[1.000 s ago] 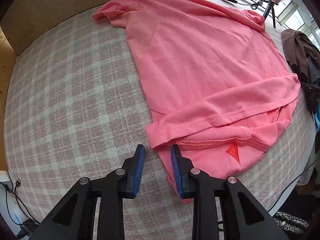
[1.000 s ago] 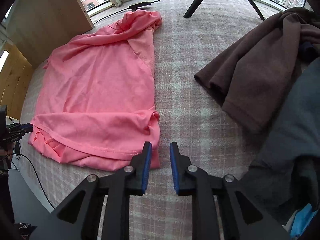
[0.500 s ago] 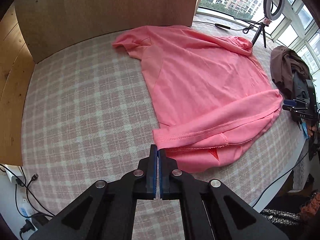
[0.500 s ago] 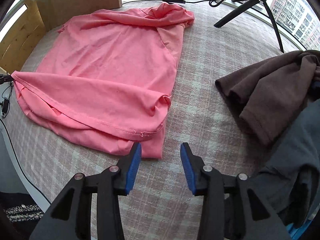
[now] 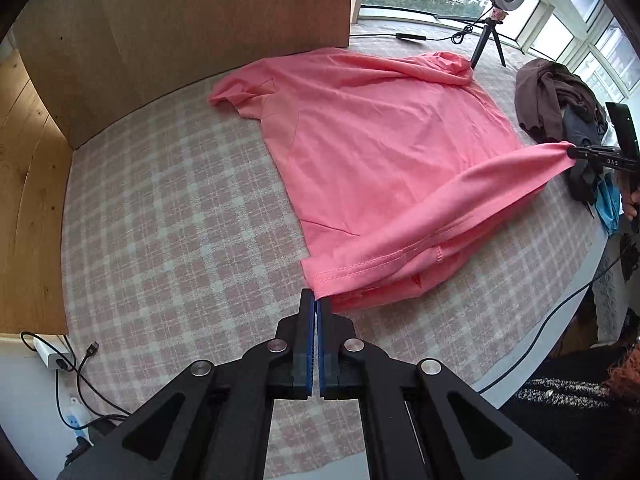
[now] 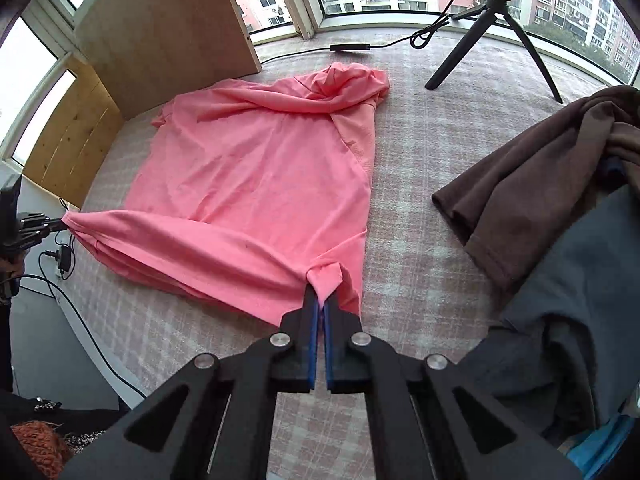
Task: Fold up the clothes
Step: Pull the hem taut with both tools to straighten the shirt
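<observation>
both of your grippers have closed on the hem since a second ago, when their jaws stood apart beside the cloth, and the near edge of the pink t-shirt [image 5: 384, 152] has come up off the checked bedcover [image 5: 168, 216].

your left gripper [image 5: 314, 304] is clenched on the hem's left corner, the stitched edge pinched between its blue pads. your right gripper [image 6: 321, 304] is clenched on the hem's other corner, a small peak of pink cloth rising from its tips. seen from the left wrist, your right gripper shows at the far right edge with white lettering on its black body that reads "das".

between the two grips the hem hangs as a raised band, stretched across the bed. the rest of the shirt lies flat on the cover, its sleeves and bunched collar end towards the wooden board [image 5: 200, 20] and the window.

a heap of brown and grey clothes [image 6: 552, 208] lies on the cover, well apart from the shirt on your right. a ring light on a small black tripod [image 6: 492, 32] stands near the window, with a red and white label too blurred to read.
</observation>
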